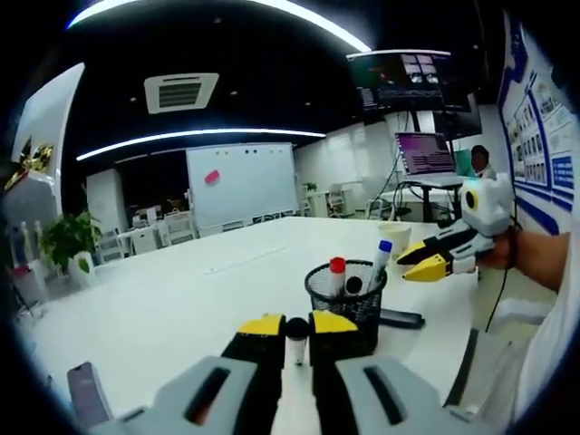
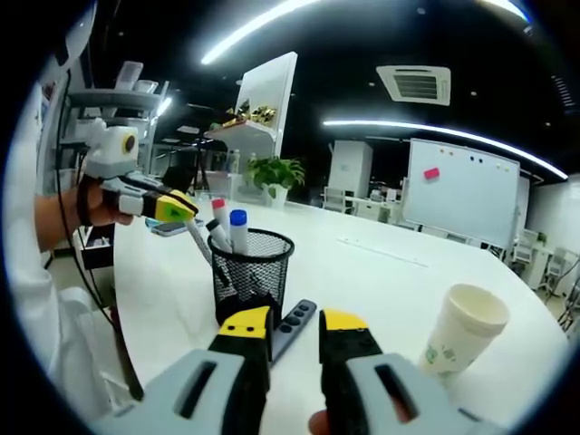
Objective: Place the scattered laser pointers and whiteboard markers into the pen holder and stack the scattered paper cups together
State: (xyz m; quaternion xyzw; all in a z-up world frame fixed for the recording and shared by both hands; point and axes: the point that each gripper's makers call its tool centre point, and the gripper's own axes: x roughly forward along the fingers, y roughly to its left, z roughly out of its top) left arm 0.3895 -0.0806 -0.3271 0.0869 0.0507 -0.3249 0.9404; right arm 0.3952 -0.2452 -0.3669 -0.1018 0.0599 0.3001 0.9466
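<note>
White meeting table (image 1: 163, 308): left gripper (image 1: 297, 324) clamps a marker (image 1: 297, 337) upright, mesh pen holder (image 1: 344, 294) just beyond at centre-right; right gripper (image 2: 294, 324) parted, empty.

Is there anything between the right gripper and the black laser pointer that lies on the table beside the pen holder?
Nothing visible. In the right gripper view the laser pointer lies just ahead of the right gripper's open jaws, beside the pen holder; the paper cup stands well off to the side.

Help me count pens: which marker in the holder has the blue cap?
The taller marker on the pen holder side facing the right gripper; the other is red-capped.
</note>
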